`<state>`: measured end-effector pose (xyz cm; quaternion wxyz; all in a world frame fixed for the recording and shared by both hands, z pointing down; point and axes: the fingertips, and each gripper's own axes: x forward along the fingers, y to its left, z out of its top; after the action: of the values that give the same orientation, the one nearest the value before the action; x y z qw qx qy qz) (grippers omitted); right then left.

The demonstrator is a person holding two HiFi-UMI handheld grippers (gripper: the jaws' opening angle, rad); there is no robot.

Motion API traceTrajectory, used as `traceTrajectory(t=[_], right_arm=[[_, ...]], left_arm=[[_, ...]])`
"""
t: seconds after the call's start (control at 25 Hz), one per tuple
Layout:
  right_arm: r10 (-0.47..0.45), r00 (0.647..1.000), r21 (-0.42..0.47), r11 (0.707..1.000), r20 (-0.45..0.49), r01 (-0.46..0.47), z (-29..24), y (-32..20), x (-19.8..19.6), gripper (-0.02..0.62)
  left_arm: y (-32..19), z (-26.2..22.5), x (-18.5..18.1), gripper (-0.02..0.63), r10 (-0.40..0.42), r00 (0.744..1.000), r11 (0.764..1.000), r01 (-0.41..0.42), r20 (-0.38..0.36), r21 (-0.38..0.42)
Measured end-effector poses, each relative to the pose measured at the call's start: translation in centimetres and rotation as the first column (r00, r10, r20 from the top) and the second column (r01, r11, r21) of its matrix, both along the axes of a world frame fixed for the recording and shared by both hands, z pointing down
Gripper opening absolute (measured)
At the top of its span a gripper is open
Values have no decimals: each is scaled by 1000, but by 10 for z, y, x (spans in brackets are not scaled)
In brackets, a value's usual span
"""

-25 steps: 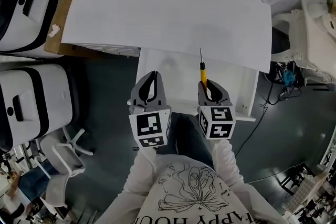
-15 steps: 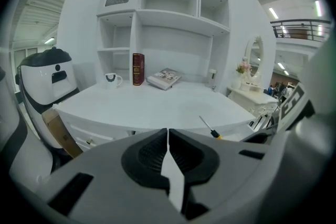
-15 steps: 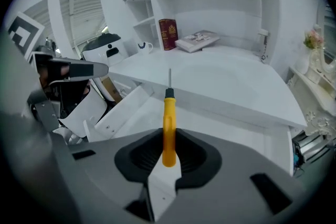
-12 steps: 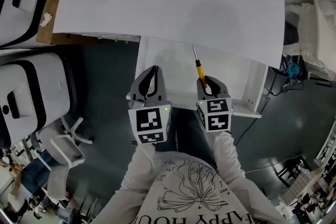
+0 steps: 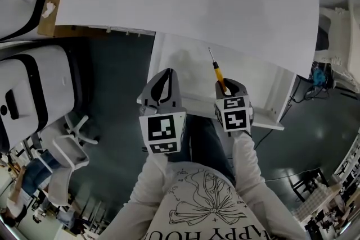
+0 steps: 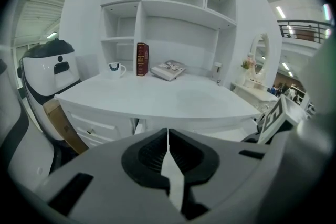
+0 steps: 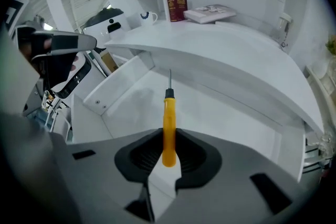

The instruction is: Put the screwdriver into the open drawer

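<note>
Pinching the screwdriver (image 7: 168,113), right gripper (image 7: 169,139) hangs over the drawer (image 7: 231,113); left gripper (image 6: 168,136) sits closed.

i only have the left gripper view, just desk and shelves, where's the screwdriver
Observer: The yellow-handled screwdriver is clamped between the pads of the right hand-held gripper, its metal shaft pointing ahead.
Operator: is it over the drawer or the desk
Observer: Over the drawer. In the head view its tip lies over the open white drawer, short of the edge of the white desktop.
</note>
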<state>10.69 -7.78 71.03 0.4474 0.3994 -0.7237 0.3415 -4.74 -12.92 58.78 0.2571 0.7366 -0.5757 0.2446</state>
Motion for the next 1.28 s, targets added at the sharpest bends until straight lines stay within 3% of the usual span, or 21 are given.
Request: traceTrajectory(t=[0.64,1.0,1.12,1.28], right_arm=[[-35,996,-148,989,-79,23,65,-3,6,69],[-69,990,-152,987,-122,51,75,-5,11,74],[-60,992,-150,988,-112,43,74,-5,9,118],[-41,994,-123,992,-104,28,61,-8,6,122]], left_arm=[[0,30,-14,12,-29,1000,998,30,6,-59],[0,31,-13,12,-30,1000,998,30,-4,-59],[-1,28,-15,12,-32,999,998,31,-12,-52],[0,22,-19,12,-35,999,999,34,-20,-40]])
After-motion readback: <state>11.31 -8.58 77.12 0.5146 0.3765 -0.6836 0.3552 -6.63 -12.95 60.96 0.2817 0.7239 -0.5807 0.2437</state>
